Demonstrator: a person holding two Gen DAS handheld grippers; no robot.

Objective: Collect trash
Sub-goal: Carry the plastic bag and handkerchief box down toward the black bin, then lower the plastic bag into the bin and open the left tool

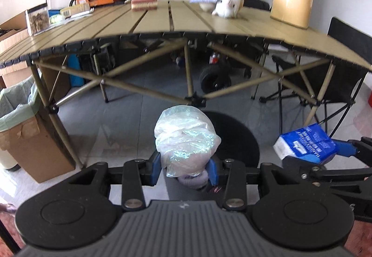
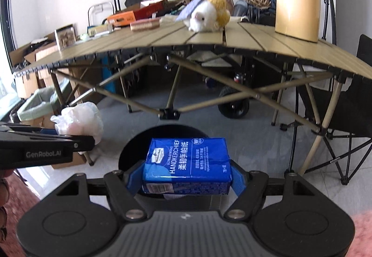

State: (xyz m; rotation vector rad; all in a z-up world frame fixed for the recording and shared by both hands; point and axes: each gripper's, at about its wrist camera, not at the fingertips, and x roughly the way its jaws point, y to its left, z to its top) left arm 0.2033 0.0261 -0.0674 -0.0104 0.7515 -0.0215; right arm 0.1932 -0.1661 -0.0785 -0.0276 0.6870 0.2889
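A crumpled clear plastic bag was pinched between the blue pads of the left claw, and a blue handkerchief pack was clamped across its width by the right claw; both were held above the round black opening of a bin on the floor, in front of the near edge of the tan slatted surface. The bag was judged the likelier failure: only its lower folds were caught, so the slack film could slip free and fall beside the bin rather than into it. The pack overhung the bin's rim and could catch it if released off-centre. A lined cardboard box stood by the surface's left corner and could be confused as the target. The bin's depth and contents were hidden behind both claws, and a pale ring-shaped thing under the bag could not be identified.
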